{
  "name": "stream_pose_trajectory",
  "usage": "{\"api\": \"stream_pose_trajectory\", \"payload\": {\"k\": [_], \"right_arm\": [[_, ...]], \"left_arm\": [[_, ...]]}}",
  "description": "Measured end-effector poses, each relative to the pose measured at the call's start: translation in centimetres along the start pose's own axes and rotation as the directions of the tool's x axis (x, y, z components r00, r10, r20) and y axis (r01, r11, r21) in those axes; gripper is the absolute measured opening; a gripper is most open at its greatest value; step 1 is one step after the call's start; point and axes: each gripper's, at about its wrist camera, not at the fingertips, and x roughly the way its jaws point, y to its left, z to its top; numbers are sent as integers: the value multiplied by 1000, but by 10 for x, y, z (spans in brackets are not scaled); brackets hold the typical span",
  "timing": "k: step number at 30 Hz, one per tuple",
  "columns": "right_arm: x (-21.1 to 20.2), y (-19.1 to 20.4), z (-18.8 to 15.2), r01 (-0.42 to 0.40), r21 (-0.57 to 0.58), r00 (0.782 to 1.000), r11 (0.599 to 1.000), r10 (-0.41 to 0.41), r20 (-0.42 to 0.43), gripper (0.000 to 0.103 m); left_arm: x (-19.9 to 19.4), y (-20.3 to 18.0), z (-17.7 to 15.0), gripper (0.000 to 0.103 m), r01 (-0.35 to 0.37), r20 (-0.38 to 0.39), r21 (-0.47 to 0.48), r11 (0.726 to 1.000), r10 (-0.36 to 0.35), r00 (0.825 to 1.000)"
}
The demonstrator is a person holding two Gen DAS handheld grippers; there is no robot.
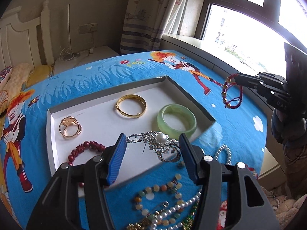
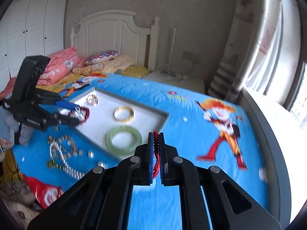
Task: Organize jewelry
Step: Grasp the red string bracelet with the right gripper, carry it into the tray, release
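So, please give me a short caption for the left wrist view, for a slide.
Left gripper holds a pearl brooch over the tray; right gripper lifts a red bracelet.

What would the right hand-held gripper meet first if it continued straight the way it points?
Probably the pale green jade-like bangle at the white tray's near corner, just ahead of the right hand-held gripper; depth is unclear.

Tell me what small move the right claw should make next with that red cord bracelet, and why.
Probably carry it left over the white tray and lower it onto a bare patch. The right claw is shut on the red cord bracelet, which dangles above the blue sheet, outside the tray where the gold bangle and green bangle already lie.
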Motion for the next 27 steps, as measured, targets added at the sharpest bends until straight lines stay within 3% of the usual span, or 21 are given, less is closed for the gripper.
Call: {"api": "stream_pose_trajectory", "payload": {"k": [13,23,27], "right_arm": [[109,20,60,-83,-23,993,996,81,-83,7],[157,16,57,-132,71,978,989,141,-152,8],[171,8,51,-91,76,976,993,104,-191,8]], "left_arm": [[43,24,14,56,-38,-56,-59,998,35,998],[51,28,15,56,-31,-57,-83,996,26,998],[57,27,14,55,-36,-71,-82,996,30,997]]}}
